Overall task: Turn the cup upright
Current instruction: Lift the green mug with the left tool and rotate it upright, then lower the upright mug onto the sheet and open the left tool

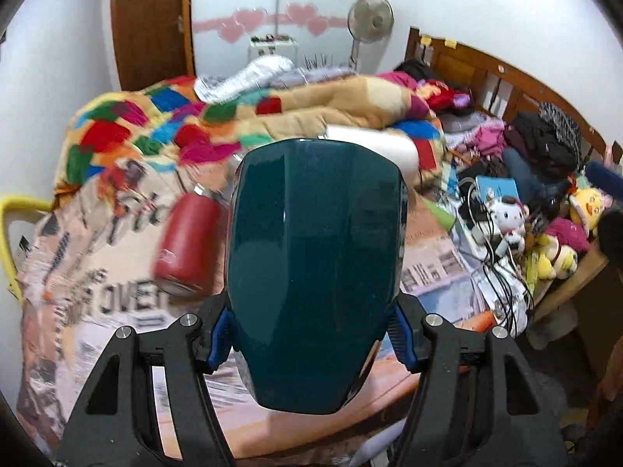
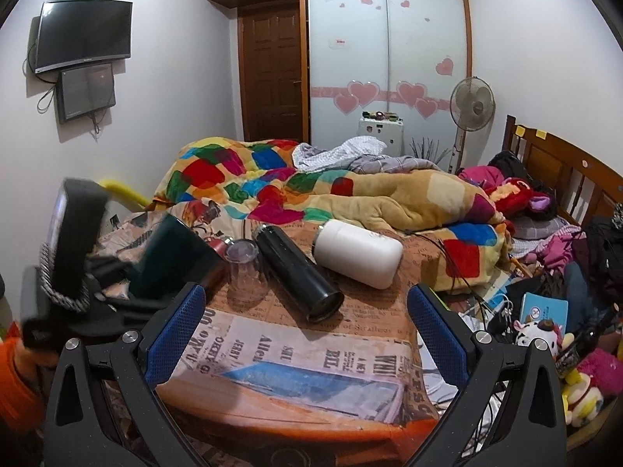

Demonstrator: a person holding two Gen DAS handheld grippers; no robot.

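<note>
Fingers (image 1: 222,334) of your left gripper (image 1: 311,334) clamp the dark teal cup (image 1: 315,272), which fills the centre of the left wrist view, lifted clear of the table (image 2: 350,334). Your right gripper (image 2: 305,334) hangs with its fingers (image 2: 175,334) spread wide and nothing between them; from there the cup (image 2: 175,260) sits tilted at centre left. Beyond lie a clear glass (image 2: 247,272), a black flask (image 2: 298,272) and a white bottle (image 2: 358,253), the last two on their sides.
</note>
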